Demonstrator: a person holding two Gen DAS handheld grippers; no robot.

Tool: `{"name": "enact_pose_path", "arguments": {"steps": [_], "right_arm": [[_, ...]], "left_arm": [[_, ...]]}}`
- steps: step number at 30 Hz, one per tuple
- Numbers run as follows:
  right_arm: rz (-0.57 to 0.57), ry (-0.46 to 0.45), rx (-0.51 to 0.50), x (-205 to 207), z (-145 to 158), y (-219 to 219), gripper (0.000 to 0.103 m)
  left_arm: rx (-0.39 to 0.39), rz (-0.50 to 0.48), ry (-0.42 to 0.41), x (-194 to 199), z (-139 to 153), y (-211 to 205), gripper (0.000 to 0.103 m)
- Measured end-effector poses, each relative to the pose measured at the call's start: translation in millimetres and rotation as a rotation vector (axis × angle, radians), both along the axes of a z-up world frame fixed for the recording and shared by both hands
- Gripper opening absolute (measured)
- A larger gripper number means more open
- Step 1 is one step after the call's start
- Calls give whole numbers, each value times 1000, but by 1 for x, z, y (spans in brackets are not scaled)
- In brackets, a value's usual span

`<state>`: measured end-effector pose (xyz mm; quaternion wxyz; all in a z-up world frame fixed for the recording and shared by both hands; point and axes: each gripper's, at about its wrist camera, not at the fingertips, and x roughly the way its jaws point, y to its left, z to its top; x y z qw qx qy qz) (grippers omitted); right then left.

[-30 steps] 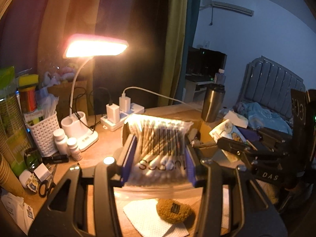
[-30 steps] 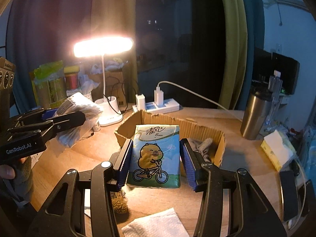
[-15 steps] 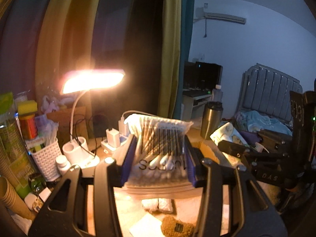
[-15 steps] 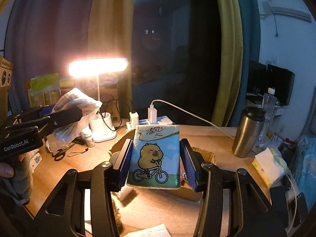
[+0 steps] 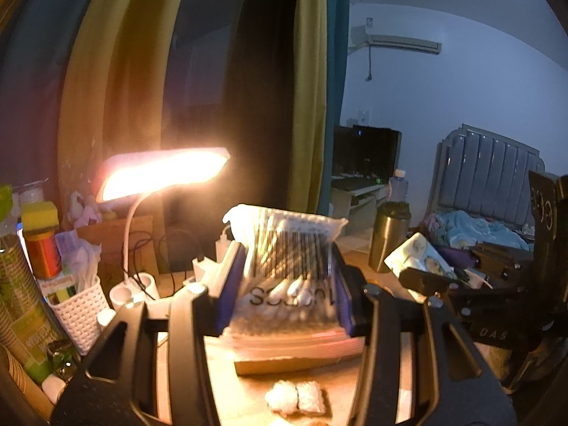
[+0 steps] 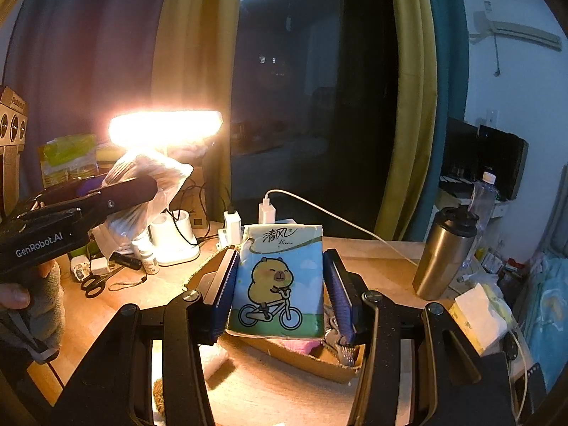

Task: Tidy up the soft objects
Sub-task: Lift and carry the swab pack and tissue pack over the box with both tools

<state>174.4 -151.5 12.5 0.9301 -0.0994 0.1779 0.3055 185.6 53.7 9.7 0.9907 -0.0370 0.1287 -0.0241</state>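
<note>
My left gripper (image 5: 287,280) is shut on a clear bag of cotton swabs (image 5: 289,255) and holds it up above the desk; it also shows from the side in the right wrist view (image 6: 142,184). My right gripper (image 6: 280,284) is shut on a tissue pack with a capybara on a bicycle (image 6: 280,277), held above the open cardboard box (image 6: 319,358). The box's near wall shows in the left wrist view (image 5: 294,362). Pink and grey soft items lie inside the box (image 6: 301,346). Two white cotton pads (image 5: 296,392) lie on the desk below the left gripper.
A lit desk lamp (image 5: 159,174) stands at the back left, beside a white basket (image 5: 80,314) and bottles. A power strip with chargers (image 6: 248,223) sits behind the box. A steel tumbler (image 6: 443,252) stands right. Scissors (image 6: 97,282) lie left. A tissue box (image 6: 475,309) sits far right.
Both grippers have risen with their loads. The swab bag and the tissue pack sit higher above the desk and box, and the views have tilted up toward the curtains.
</note>
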Motion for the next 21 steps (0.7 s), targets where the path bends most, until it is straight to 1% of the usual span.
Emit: {"name": "enact_pose_path", "arguments": {"steps": [3,6,15,21], "right_arm": [[4,1,3,6,0,3,51],[7,3,11,13,-1,6,51],[26,42,32,33,-11,14,51],[35,83,26,54,-25,19,51]], "left_arm": [[6,7,-24,4,0,1,46],[6,9,-26,10,-3,2,46],[7,0,22,42,-26,10,46],[-5,-12,65,70,-49,13,46]]}}
